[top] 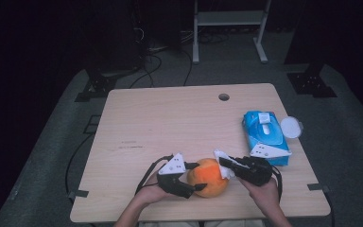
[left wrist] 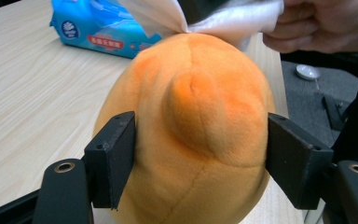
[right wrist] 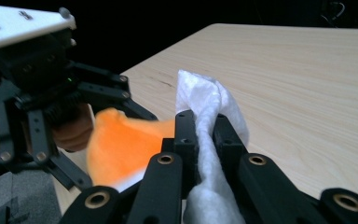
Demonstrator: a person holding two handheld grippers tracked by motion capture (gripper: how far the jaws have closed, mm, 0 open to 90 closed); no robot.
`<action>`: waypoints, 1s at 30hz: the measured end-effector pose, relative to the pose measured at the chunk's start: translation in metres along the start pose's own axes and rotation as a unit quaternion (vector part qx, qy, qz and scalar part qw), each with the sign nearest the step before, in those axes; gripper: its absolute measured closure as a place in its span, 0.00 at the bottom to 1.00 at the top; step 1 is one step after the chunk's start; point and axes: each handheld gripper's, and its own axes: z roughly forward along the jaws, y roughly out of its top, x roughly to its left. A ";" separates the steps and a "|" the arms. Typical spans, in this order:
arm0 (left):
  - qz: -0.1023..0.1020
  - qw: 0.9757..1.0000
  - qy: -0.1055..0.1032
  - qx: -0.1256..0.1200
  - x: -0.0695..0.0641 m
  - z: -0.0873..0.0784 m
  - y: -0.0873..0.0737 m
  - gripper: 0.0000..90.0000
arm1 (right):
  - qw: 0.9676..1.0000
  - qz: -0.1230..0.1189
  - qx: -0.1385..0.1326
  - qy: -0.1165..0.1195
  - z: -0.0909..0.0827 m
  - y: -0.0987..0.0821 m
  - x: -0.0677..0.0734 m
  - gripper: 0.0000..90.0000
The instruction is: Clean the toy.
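Table (top: 170, 118) | left gripper (left wrist: 200, 158) clamps plush (left wrist: 191, 140) | right gripper (right wrist: 203, 135) pinches wipe (right wrist: 209, 107)

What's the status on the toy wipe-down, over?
Left gripper clamped on orange plush toy. Right gripper shut on white wipe, wipe against the toy's top. Blue wipes pack off to the side, nothing in the way.

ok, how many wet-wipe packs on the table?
1. The blue wipe pack lies near the table's right edge, beyond the right tongs, which pinch a white wipe against the orange plush toy. None seem hidden.
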 end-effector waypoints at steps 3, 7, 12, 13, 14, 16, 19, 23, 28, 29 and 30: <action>-0.003 1.000 0.001 -0.001 0.000 0.000 0.000 0.33 | 1.000 0.023 -0.001 -0.014 -0.001 -0.007 -0.015 0.91; -0.005 1.000 0.001 0.001 0.002 -0.002 -0.001 0.33 | 0.999 0.032 0.001 -0.036 -0.005 -0.009 -0.022 0.91; -0.022 1.000 0.003 -0.006 0.008 -0.004 -0.004 0.33 | 0.999 0.027 -0.019 -0.006 -0.007 -0.004 -0.011 0.91; -0.025 1.000 0.003 -0.006 0.009 -0.005 -0.004 0.33 | 1.000 0.020 -0.020 0.000 -0.007 -0.003 -0.008 0.91; -0.027 1.000 0.004 -0.008 0.009 -0.005 -0.004 0.33 | 1.000 0.013 -0.020 0.003 -0.006 -0.003 -0.007 0.91; -0.032 0.999 0.007 -0.010 0.010 -0.006 -0.004 0.33 | 1.000 0.022 -0.014 -0.005 -0.004 -0.007 -0.014 0.91; -0.038 0.999 0.009 -0.014 0.011 -0.006 -0.005 0.33 | 0.999 0.032 -0.003 -0.018 -0.003 -0.012 -0.020 0.91; -0.039 0.999 0.006 -0.018 0.006 0.001 -0.005 0.32 | 0.999 0.018 -0.027 0.024 -0.004 -0.002 -0.002 0.91; -0.020 1.000 -0.004 -0.016 -0.001 0.006 -0.001 0.28 | 1.000 -0.008 -0.008 0.018 0.003 -0.001 0.005 0.91; -0.018 1.000 -0.004 -0.017 -0.001 0.006 -0.001 0.25 | 1.000 0.003 -0.007 0.016 0.004 -0.004 0.000 0.91; -0.016 1.000 -0.003 -0.019 0.000 0.006 -0.001 0.23 | 1.000 0.008 -0.007 0.013 0.003 -0.005 -0.004 0.91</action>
